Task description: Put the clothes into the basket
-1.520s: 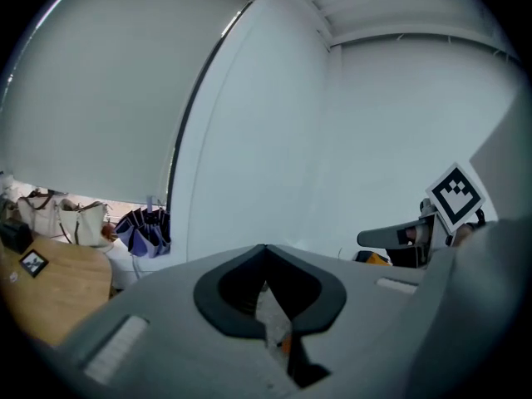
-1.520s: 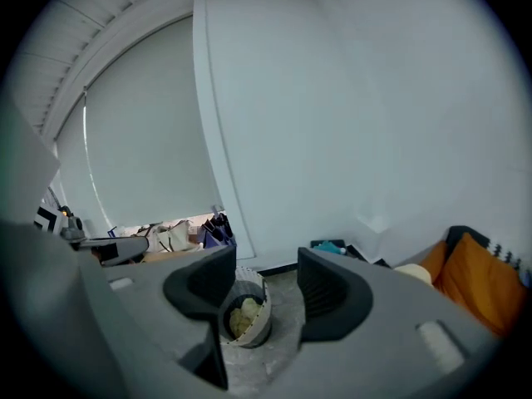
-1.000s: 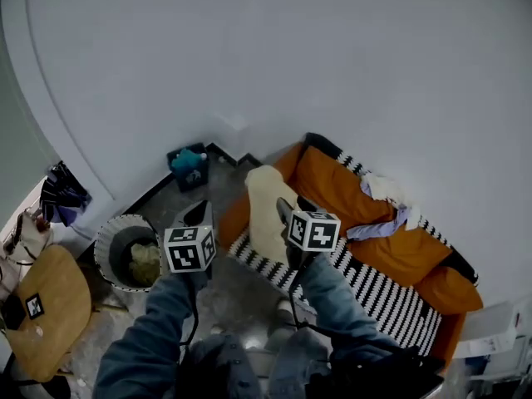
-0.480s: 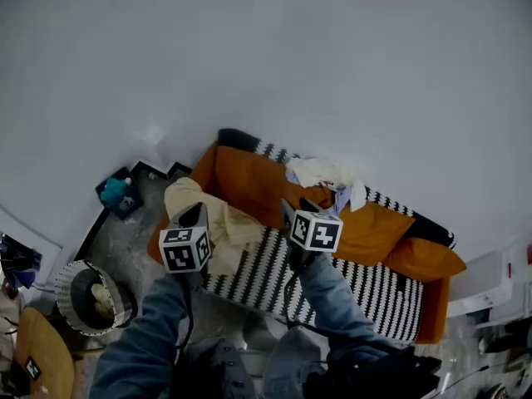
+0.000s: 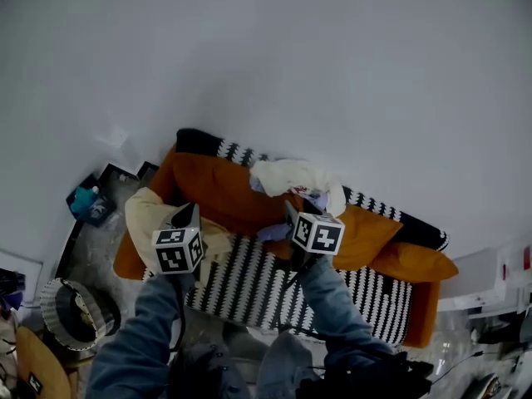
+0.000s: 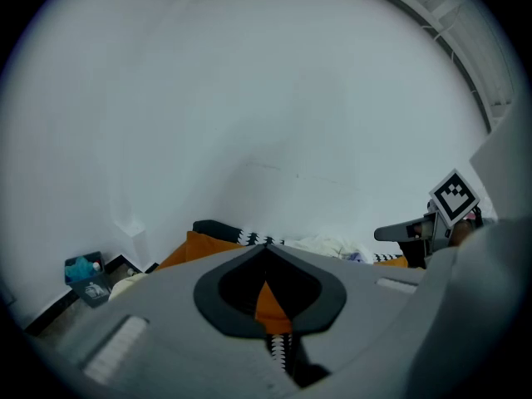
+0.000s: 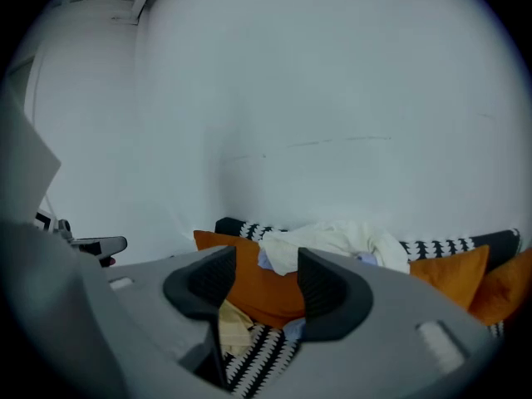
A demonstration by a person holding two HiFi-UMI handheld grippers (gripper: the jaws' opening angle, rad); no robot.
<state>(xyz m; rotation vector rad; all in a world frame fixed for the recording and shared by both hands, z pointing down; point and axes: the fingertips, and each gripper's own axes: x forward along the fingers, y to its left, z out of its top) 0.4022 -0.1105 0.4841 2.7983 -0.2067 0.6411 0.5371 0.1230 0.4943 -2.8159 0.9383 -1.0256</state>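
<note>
- Head view: The left gripper (image 5: 184, 217) and the right gripper (image 5: 293, 211) are held over the sofa (image 5: 249, 285). The white clothes (image 5: 291, 175) are heaped on its back cushions, just beyond the right gripper. A cream garment (image 5: 150, 214) is draped over the left end. The basket (image 5: 51, 302) stands on the floor at lower left, well apart from the heap. The step is judged to be the reach for a garment; nothing is gripped yet.
- Left gripper view: The jaws are closed tip to tip on nothing, and an orange cushion (image 6: 268, 302) is seen through their gap. They would have to be parted before any pick.
- Right gripper view: The jaws stand apart and empty, aimed at the white clothes. A descent onto the heap and a closing are called for. The wall (image 7: 332, 98) bounds the sofa behind, so open room is judged to lie only toward the floor and basket.
</note>
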